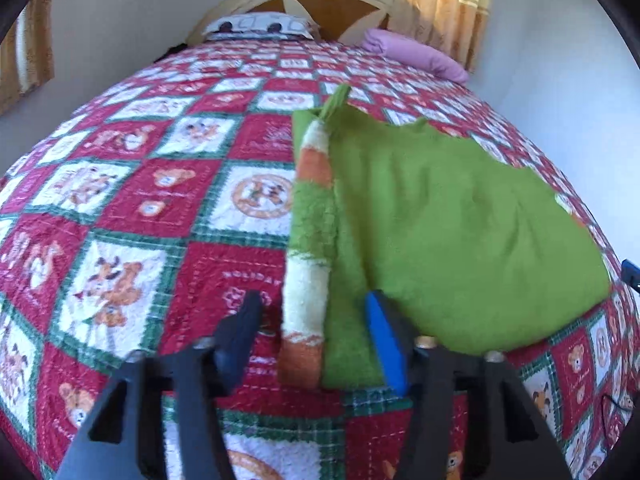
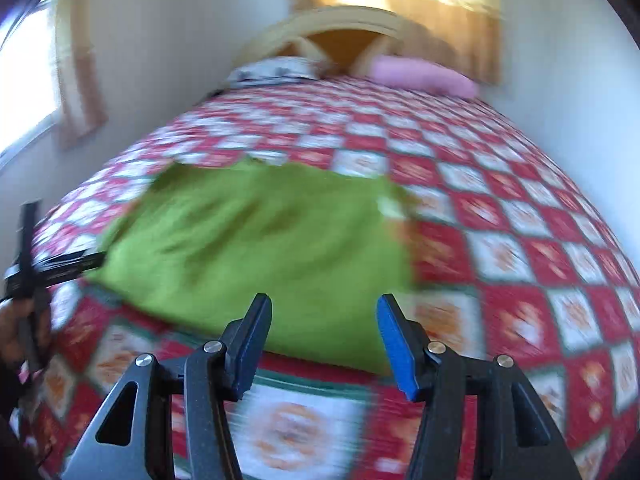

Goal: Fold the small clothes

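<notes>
A green fleece garment (image 1: 460, 220) lies flat on the red, white and green patchwork quilt (image 1: 120, 208). Its sleeve (image 1: 310, 240), striped in orange, white and green, runs along the left edge toward me. My left gripper (image 1: 312, 300) stands open astride the near end of that sleeve. The blue pad (image 1: 384, 344) rests against the green fabric, while the black finger (image 1: 240, 340) stays clear of the sleeve. In the blurred right wrist view my right gripper (image 2: 324, 304) is open above the near edge of the garment (image 2: 256, 248) and holds nothing.
A white patterned pillow (image 1: 258, 26) and a pink pillow (image 1: 416, 54) lie by the wooden headboard (image 1: 320, 0). Walls border both sides of the bed, with curtains behind. The left gripper (image 2: 28, 264), held in a hand, shows at the left edge of the right wrist view.
</notes>
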